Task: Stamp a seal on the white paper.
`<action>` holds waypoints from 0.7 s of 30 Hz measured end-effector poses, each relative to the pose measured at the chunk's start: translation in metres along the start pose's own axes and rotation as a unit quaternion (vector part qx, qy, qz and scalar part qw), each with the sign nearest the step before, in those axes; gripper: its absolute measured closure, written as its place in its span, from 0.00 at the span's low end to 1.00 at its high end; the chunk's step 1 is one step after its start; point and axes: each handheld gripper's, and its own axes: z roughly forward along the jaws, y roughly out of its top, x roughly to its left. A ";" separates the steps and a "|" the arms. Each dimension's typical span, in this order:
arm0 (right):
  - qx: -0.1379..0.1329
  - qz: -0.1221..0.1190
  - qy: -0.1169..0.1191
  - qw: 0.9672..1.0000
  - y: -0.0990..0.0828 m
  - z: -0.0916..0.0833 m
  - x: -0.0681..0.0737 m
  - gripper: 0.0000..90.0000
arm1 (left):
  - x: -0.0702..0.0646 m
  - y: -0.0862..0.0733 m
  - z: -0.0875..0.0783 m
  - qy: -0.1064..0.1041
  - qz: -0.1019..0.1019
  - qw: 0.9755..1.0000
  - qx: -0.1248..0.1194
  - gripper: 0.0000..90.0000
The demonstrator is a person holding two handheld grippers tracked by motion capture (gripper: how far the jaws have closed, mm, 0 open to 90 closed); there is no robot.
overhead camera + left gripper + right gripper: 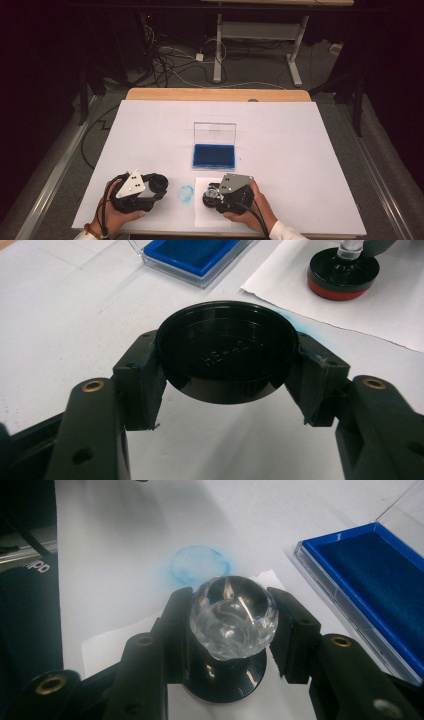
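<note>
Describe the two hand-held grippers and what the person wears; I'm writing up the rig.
Each hand-held gripper, left and right, has a black body topped by a grey three-cornered plate with small holes. Each has two black jaws with brass-coloured pivot bushings. Black cables trail back over the hands. The person wears a reddish-brown bracelet on the left wrist and a white sleeve on the right arm.

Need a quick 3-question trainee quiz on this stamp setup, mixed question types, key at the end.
1. True or false: the left gripper is shut on the round black cap.
2. What does the right gripper grip: A) the ink pad's lid, B) the stamp by its clear knob, C) the sheet of paper?
3. What lies on the table between the two grippers?

Key
1. True.
2. B; the stamp stands on the paper.
3. A round blue ink smudge, nearer the person than the open blue ink pad.
</note>
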 end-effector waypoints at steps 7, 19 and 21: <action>0.004 0.000 -0.007 1.000 0.001 0.000 0.002 0.63 | 0.000 0.000 0.001 -0.001 0.002 1.000 0.002 0.41; 0.008 -0.002 -0.009 1.000 0.002 0.001 0.003 0.63 | -0.002 0.001 0.001 -0.003 0.004 1.000 0.002 0.41; 0.009 -0.003 -0.010 1.000 0.002 0.001 0.003 0.63 | -0.002 0.001 0.002 -0.004 0.004 1.000 0.003 0.41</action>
